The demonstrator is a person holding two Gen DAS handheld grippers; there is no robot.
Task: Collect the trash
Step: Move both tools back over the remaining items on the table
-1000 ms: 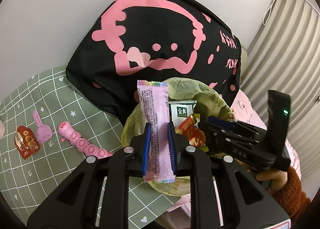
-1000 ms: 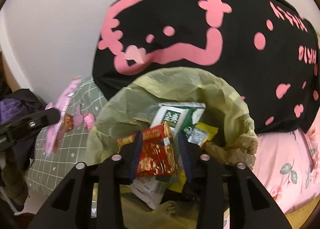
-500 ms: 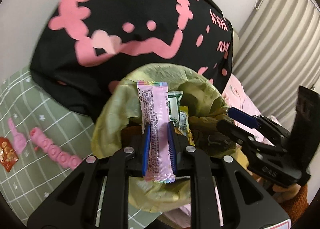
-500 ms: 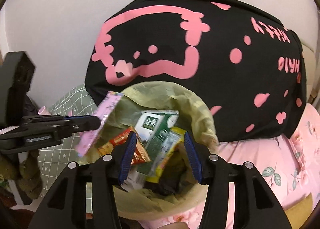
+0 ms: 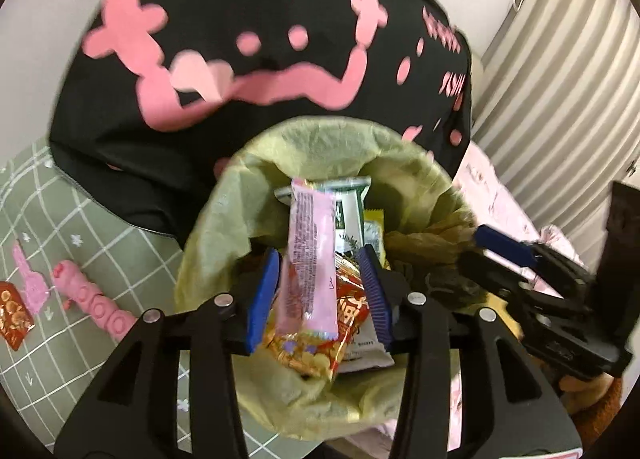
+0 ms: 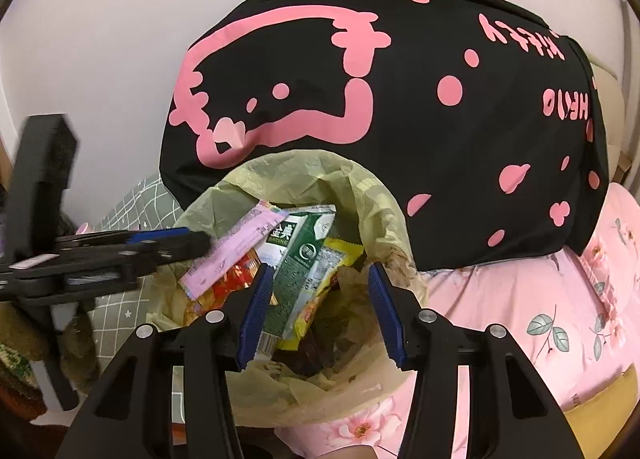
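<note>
My left gripper (image 5: 320, 295) hovers over the bin lined with a yellow-green bag (image 5: 320, 135), its jaws opening. The long pink wrapper (image 5: 312, 251) hangs loose between the blue pads, tilted, with neither pad pressing on it. Under it lie a red snack packet (image 5: 348, 311) and a green packet (image 5: 352, 203). In the right wrist view my right gripper (image 6: 320, 307) stands open and empty over the same bag (image 6: 296, 163). There the pink wrapper (image 6: 232, 255) slants down beside my left gripper (image 6: 188, 241), above the green packet (image 6: 300, 255) and a yellow packet (image 6: 336, 259).
A black cushion with pink print (image 5: 260, 39) leans behind the bin. On the green checked sheet (image 5: 80, 227) to the left lie a pink toy (image 5: 96, 299) and a red packet (image 5: 14, 319). Pink floral bedding (image 6: 540, 319) spreads right; a pleated curtain (image 5: 560, 79) hangs far right.
My left jaws have parted and the pink wrapper has slipped loose over the bin. The right jaws opened earlier, dropped the red packet into the bag, and drew back a little.
</note>
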